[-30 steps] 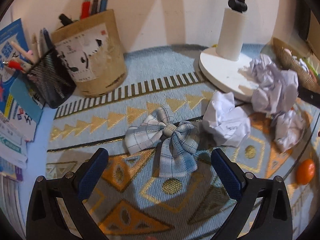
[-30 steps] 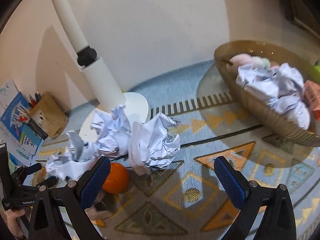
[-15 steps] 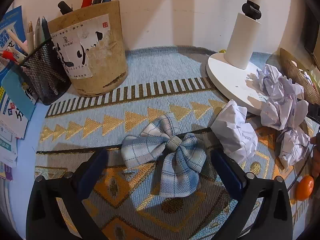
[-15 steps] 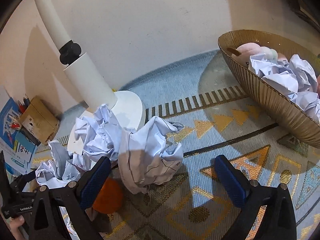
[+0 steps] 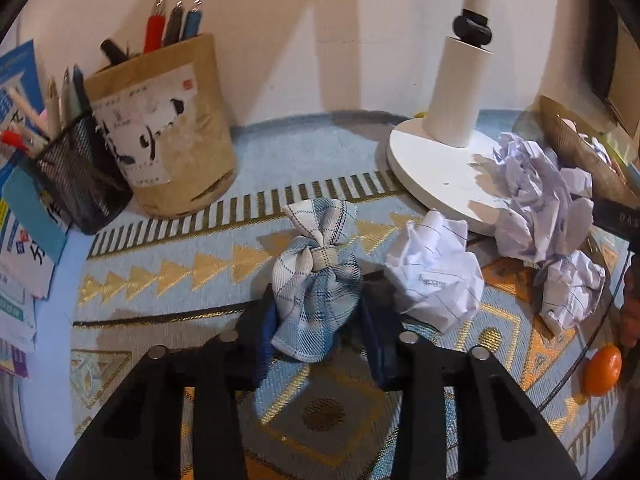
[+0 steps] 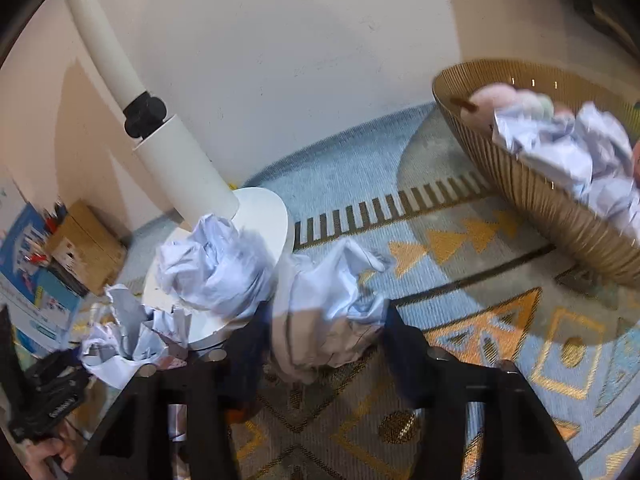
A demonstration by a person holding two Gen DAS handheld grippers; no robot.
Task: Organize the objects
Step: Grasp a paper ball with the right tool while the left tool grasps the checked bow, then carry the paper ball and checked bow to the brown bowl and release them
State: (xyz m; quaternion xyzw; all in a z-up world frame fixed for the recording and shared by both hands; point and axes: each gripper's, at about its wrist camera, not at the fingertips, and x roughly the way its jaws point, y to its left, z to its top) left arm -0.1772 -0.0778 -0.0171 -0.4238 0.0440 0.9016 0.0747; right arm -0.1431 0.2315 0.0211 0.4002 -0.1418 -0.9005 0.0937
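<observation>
A blue-and-white plaid bow (image 5: 316, 280) is squeezed upright between the fingers of my left gripper (image 5: 320, 340), which is shut on its lower half. Beside it on the patterned mat lies a crumpled paper ball (image 5: 436, 276), with more paper balls (image 5: 536, 196) by the lamp base. In the right wrist view my right gripper (image 6: 324, 344) is shut on a crumpled paper ball (image 6: 324, 304). Another paper ball (image 6: 216, 268) rests on the white lamp base (image 6: 264, 216). A woven basket (image 6: 532, 200) at the right holds crumpled paper and a pink item.
A tan pen holder (image 5: 164, 136) and a black mesh pen cup (image 5: 80, 176) stand at the back left by the wall, next to leaflets (image 5: 24, 216). An orange ball (image 5: 602, 364) lies at the right. The white lamp post (image 5: 460, 92) rises at the back.
Both grippers went from open to shut. The left closed on the plaid bow, bunching it upright. The right moved forward and closed on the nearest paper ball.
</observation>
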